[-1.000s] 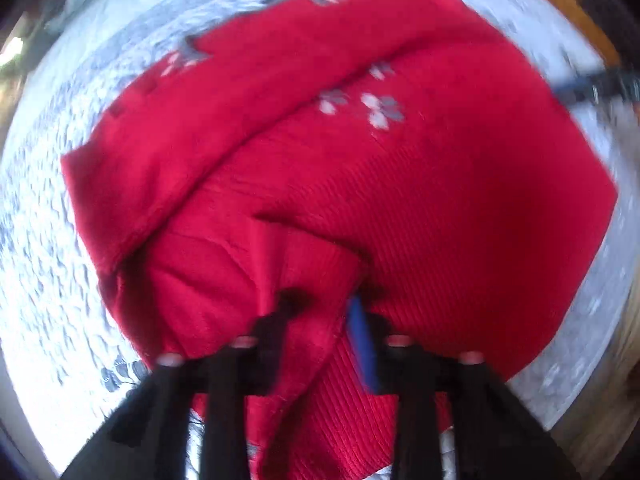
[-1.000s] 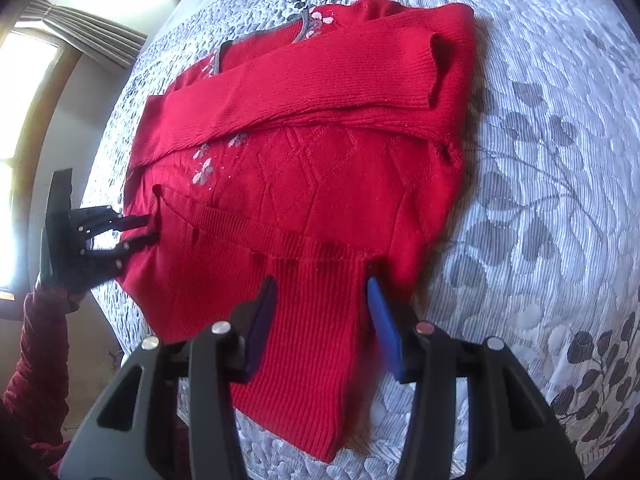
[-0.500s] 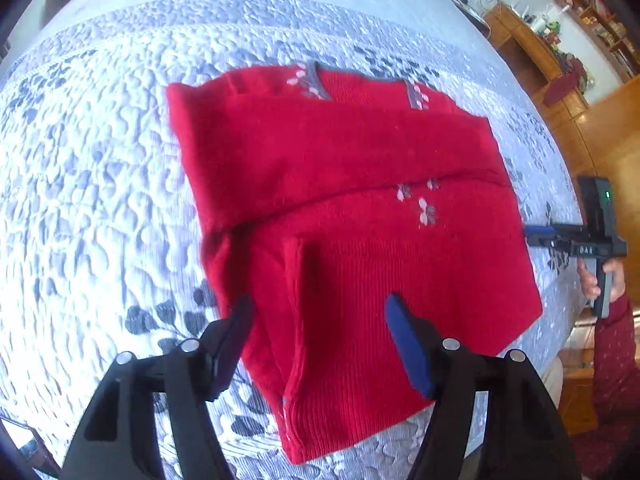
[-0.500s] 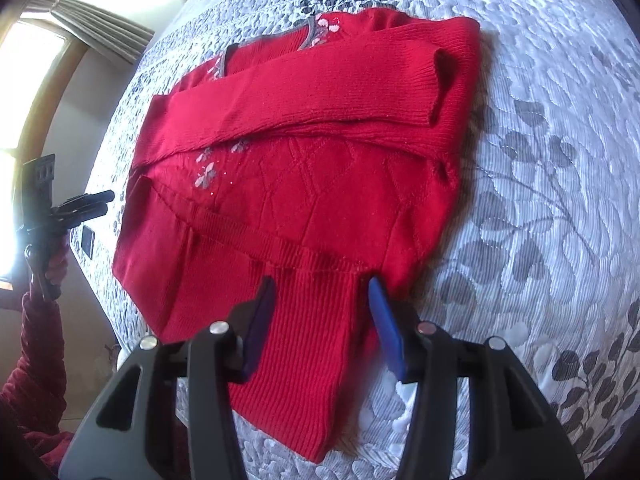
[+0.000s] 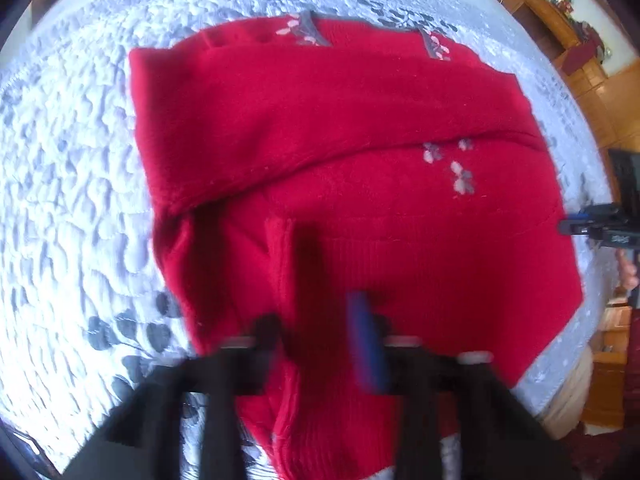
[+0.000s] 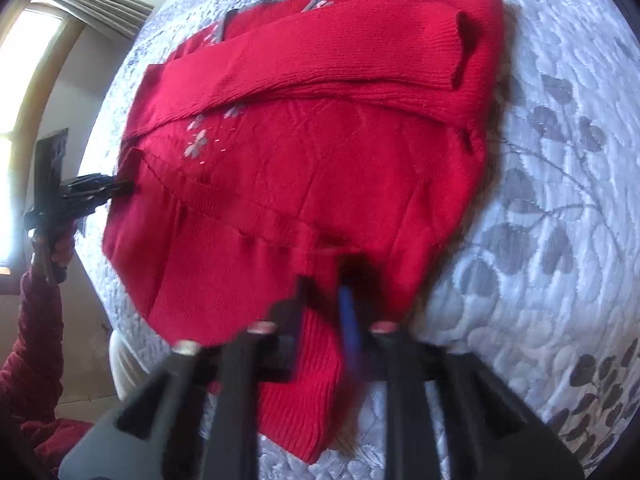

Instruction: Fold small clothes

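Right claw (image 6: 320,300), agape half a second ago, now pinches the ribbed hem of the red sweater (image 6: 312,168); left claw (image 5: 324,320) is closing on the hem's other corner. Both ends secured, the bottom-up fold can begin. The sweater lies on the quilted bed (image 6: 560,200), sleeves crossed. Only the right view shows a red-sleeved arm (image 6: 28,360); only the left, wooden furniture (image 5: 540,4).

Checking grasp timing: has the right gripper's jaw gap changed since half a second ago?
Yes. The right gripper has shut on the red sweater hem; its place against the quilt looks unchanged.
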Tool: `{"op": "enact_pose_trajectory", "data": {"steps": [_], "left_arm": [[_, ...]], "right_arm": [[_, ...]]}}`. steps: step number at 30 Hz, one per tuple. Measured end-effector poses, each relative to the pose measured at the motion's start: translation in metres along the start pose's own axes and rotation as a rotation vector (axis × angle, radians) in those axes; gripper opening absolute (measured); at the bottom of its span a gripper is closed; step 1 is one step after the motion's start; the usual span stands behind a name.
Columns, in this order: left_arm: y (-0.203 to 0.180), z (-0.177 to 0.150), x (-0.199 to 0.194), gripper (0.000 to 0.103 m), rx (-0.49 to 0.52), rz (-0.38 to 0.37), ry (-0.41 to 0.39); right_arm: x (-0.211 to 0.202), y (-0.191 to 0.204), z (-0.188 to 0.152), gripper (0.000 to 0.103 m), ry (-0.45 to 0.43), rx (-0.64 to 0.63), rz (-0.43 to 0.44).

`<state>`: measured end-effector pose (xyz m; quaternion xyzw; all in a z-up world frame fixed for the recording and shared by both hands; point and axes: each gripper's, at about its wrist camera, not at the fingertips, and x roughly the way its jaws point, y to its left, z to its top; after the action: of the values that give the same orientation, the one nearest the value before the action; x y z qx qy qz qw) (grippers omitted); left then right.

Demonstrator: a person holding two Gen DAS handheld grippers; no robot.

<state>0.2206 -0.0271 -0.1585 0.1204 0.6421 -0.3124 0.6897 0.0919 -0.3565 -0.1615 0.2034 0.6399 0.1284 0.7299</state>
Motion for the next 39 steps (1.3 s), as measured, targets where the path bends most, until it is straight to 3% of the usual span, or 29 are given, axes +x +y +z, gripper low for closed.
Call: {"op": "enact_pose_trajectory", "data": {"steps": [3, 8, 12, 17, 22, 26, 30, 36, 39], "left_arm": [[0.004, -0.001, 0.000, 0.004, -0.032, 0.000, 0.000], [0.012, -0.004, -0.024, 0.004, -0.104, -0.074, -0.090], [0.008, 0.005, -0.046, 0.004, -0.100, -0.074, -0.173], [0.014, 0.045, -0.072, 0.004, -0.141, -0.047, -0.280], [0.033, 0.100, -0.075, 0.004, -0.199, -0.037, -0.318], [0.049, 0.136, -0.063, 0.004, -0.244, -0.030, -0.319], [0.068, 0.172, -0.031, 0.004, -0.280, 0.012, -0.267], [0.093, 0.180, 0.013, 0.004, -0.325, 0.068, -0.191], [0.098, 0.179, 0.026, 0.004, -0.344, 0.058, -0.188]], "right_arm": [[-0.010, 0.000, -0.001, 0.007, -0.031, 0.004, 0.045], [-0.041, -0.005, 0.000, 0.005, -0.107, 0.016, 0.085], [-0.067, -0.008, 0.011, 0.005, -0.167, 0.017, 0.093], [-0.102, -0.015, 0.054, 0.005, -0.260, 0.028, 0.061], [-0.122, -0.027, 0.118, 0.005, -0.311, 0.054, 0.021], [-0.116, -0.037, 0.161, 0.005, -0.326, 0.078, -0.007], [-0.088, -0.051, 0.199, 0.005, -0.282, 0.116, -0.045], [-0.039, -0.073, 0.217, 0.005, -0.220, 0.158, -0.095], [-0.020, -0.086, 0.219, 0.005, -0.192, 0.186, -0.111]]}}
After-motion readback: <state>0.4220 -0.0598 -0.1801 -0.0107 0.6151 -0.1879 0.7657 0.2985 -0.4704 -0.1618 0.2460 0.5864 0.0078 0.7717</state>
